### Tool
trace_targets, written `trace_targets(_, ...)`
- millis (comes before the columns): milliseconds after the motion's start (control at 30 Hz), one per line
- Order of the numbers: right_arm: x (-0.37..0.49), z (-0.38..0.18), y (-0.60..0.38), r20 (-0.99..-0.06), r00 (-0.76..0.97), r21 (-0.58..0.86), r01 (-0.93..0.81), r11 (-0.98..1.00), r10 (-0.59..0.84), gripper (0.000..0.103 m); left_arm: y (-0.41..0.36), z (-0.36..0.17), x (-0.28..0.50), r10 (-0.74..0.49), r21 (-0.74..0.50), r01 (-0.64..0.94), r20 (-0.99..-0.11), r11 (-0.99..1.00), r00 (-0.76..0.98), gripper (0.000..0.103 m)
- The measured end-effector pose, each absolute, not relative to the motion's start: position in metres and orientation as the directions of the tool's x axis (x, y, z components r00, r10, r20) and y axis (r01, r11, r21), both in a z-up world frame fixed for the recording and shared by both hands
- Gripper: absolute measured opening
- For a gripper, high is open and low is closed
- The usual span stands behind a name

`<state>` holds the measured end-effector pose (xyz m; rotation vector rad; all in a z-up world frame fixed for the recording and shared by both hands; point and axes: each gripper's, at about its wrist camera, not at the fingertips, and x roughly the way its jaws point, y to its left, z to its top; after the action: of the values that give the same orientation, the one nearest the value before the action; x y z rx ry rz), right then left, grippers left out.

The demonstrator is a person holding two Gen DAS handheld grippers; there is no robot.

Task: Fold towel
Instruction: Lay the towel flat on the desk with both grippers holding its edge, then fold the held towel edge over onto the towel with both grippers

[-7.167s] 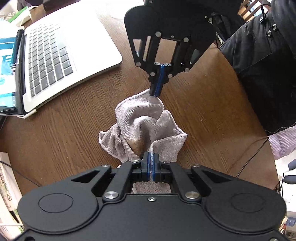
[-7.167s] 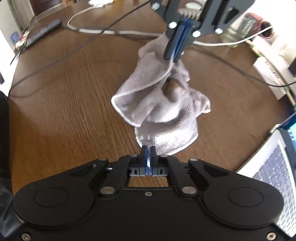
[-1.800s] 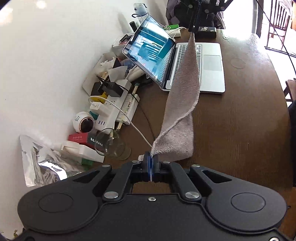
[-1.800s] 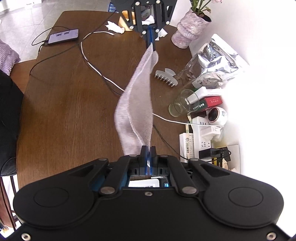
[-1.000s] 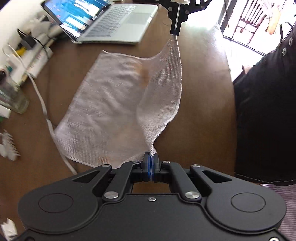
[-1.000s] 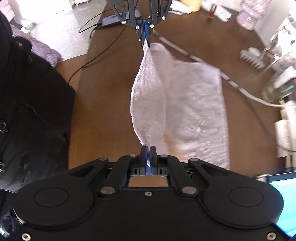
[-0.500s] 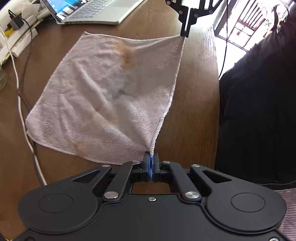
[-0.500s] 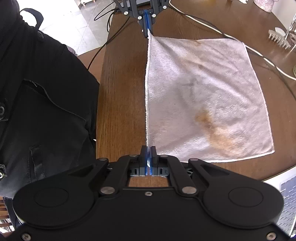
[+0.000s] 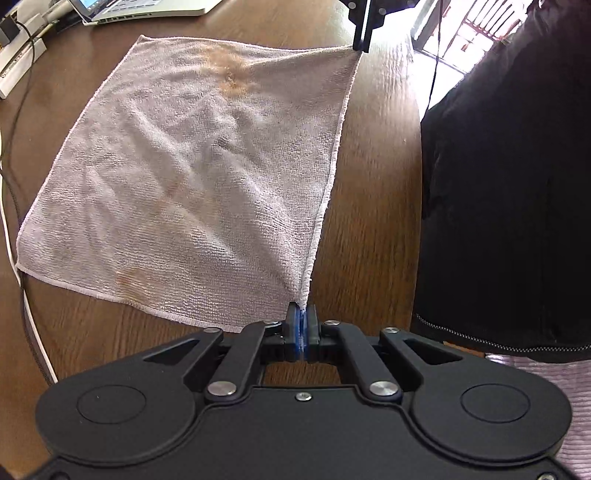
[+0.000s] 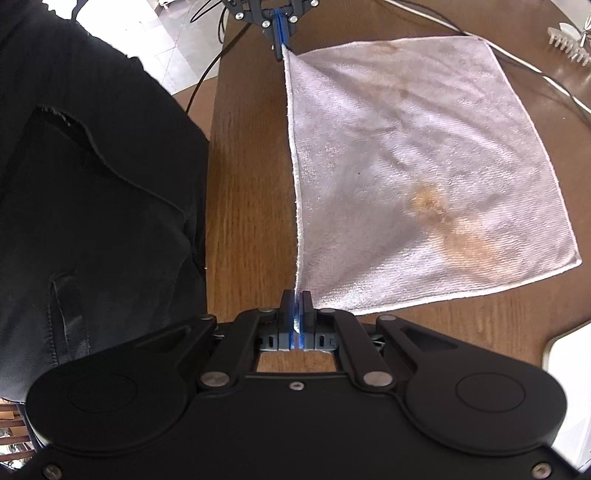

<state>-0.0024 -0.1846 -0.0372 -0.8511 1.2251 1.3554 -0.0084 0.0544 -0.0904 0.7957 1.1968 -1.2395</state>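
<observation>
A pale grey towel [image 9: 192, 162] with orange-brown stains lies spread flat and square on the brown wooden table [image 9: 369, 206]. It also fills the right wrist view [image 10: 413, 166]. My left gripper [image 9: 303, 317] is shut on one near corner of the towel. My right gripper [image 10: 295, 306] is shut on the other near corner. The edge between them is pulled taut, slightly off the table. The right gripper shows far off in the left view [image 9: 364, 40], and the left gripper shows far off in the right view [image 10: 279, 40].
A laptop [image 9: 147, 7] and a white power strip [image 9: 22, 59] sit beyond the towel. A white cable [image 9: 33, 328] runs along its far side. The person's dark clothing [image 9: 509, 177] is close along the table's near edge. A hair clip [image 10: 567, 42] lies nearby.
The towel went from bunched, to hanging stretched in the air, to spread flat on the table. Since half a second ago both grippers have barely moved, still gripping their corners.
</observation>
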Motion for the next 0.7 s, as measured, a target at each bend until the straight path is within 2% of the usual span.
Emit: trace_targets(700,0.018,-0.047,-0.192,-0.974,-0.118,0.137,-0.986,0.09,0.194,0.002,0.049,-0.079,0.019,-0.22,-0.111,0.986,-0.972,0.12,-0.083,0.001)
